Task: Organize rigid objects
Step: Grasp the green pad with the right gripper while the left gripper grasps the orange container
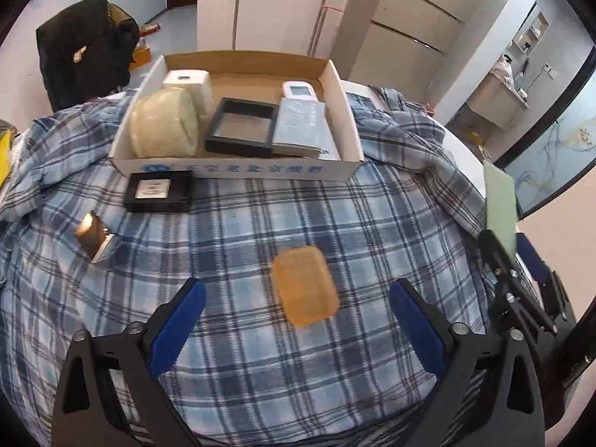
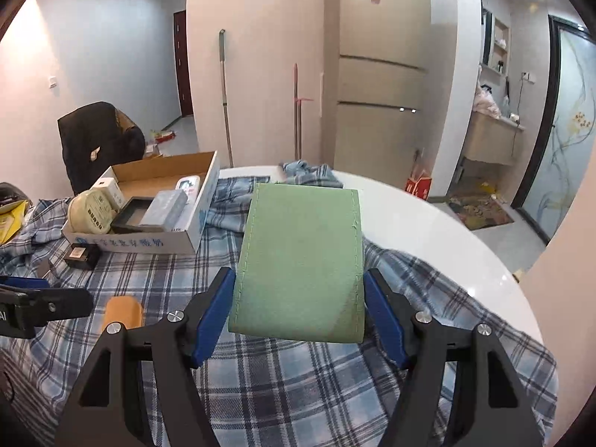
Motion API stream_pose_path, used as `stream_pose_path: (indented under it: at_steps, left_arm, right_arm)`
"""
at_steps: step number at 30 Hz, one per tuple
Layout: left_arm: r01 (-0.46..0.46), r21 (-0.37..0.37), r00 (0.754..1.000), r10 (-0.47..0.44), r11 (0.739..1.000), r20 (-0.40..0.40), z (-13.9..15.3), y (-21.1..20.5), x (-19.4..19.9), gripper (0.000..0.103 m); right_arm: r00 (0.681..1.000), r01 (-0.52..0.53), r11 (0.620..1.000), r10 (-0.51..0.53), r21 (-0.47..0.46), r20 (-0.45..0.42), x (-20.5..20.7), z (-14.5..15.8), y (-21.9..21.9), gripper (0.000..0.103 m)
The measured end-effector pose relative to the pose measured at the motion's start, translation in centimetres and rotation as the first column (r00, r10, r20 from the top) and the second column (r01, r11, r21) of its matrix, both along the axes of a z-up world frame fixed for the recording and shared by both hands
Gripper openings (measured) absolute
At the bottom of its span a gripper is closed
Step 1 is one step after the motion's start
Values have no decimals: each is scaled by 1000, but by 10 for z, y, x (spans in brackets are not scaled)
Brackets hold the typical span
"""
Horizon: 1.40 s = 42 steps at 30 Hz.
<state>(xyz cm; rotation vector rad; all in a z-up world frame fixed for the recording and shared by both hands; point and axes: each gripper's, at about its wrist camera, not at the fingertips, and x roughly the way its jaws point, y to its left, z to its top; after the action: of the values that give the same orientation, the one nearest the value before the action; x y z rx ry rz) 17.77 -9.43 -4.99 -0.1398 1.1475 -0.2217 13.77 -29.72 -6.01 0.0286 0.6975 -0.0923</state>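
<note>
My left gripper stands open above the plaid cloth, and an orange translucent case lies on the cloth between its blue fingers, untouched. My right gripper is shut on a flat green pouch, held up off the table; the same green pouch shows at the right edge of the left wrist view. A cardboard box sits farther back, holding a round cream tin, a black frame, a grey booklet and white devices. The orange case also appears low left in the right wrist view.
A black rectangular box lies in front of the cardboard box, and a gold lighter rests to its left. The blue plaid cloth covers a round white table. A dark chair stands behind.
</note>
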Motion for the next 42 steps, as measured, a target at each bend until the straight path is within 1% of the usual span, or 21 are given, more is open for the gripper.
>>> stream_pose_path:
  at_steps: [1,4,6,7,8,9,10,11,12,13,14,16,18,22,23,26,29,38,39,40,42]
  left_arm:
    - [-8,-3,1000,8,1000,-2,-2,-1,2,92]
    - [-48,4,999,47,999,10,-7,0,10,89]
    - [-38,11,999,39,999,-13,-16,-4,15,85]
    - [-30,12,999,30,999,-31,-21,-7,17,80]
    - [-23,17,998,24,1000,-57,-27,-10,19,71]
    - [-19,22,997,20,1000,-77,-32,-12,20,66]
    - [-8,30,995,11,1000,-97,-38,-15,21,51]
    - [9,39,995,-5,999,-100,-42,-20,21,44]
    - [17,53,997,-13,998,-76,-39,-23,19,43]
    - [29,84,998,-25,996,-59,-37,-28,18,42]
    - [40,93,998,-36,995,-52,-36,-31,18,42]
    - [52,79,997,-47,996,-61,-37,-35,19,42]
    - [45,74,997,-39,996,-73,-39,-36,21,42]
    - [35,92,998,-29,995,-64,-39,-38,24,42]
    - [40,101,998,-34,994,-61,-39,-40,24,42]
    - [90,174,995,-80,981,-66,-42,-53,24,42]
    - [99,207,994,-90,973,-56,-46,-64,24,42]
    - [108,237,994,-104,965,-30,-48,-68,25,43]
    - [110,231,994,-105,967,-33,-49,-67,26,44]
    - [111,217,994,-105,970,-41,-50,-67,29,48]
    - [104,186,994,-96,977,-53,-51,-62,33,49]
  right_arm:
    - [1000,2,1000,-2,2,-5,1,-1,0,69]
    - [1000,4,1000,-3,19,-12,1,-3,-2,69]
    - [1000,-3,1000,4,30,-16,1,-3,-2,69]
    - [1000,-7,1000,7,31,-18,1,-3,-1,69]
    - [1000,-10,999,11,30,-19,1,-3,-1,69]
    - [1000,-14,999,14,29,-20,1,-3,0,69]
    - [1000,-17,999,17,28,-20,1,-3,0,69]
    - [1000,-18,999,19,27,-21,1,-3,1,69]
    - [1000,-13,1000,13,21,-21,0,-3,2,69]
    - [1000,0,1000,0,3,-19,-1,-2,3,69]
    - [1000,6,1000,-7,-13,-12,-3,-1,4,69]
    - [1000,-14,1000,14,-11,-1,-5,2,6,69]
    - [1000,-19,1000,19,-1,1,-6,3,6,69]
    - [1000,-21,1000,21,5,-5,-6,3,5,69]
    - [1000,-20,1000,20,6,-6,-6,3,5,69]
    - [1000,-15,1000,15,6,-3,-7,4,4,69]
    - [1000,-10,1000,10,4,0,-7,4,3,69]
    - [1000,-17,1000,17,6,-10,-6,3,3,69]
    - [1000,-16,1000,16,5,-11,-6,3,3,69]
    - [1000,-15,1000,15,4,-12,-6,3,3,69]
    - [1000,-13,1000,14,4,-14,-6,3,3,69]
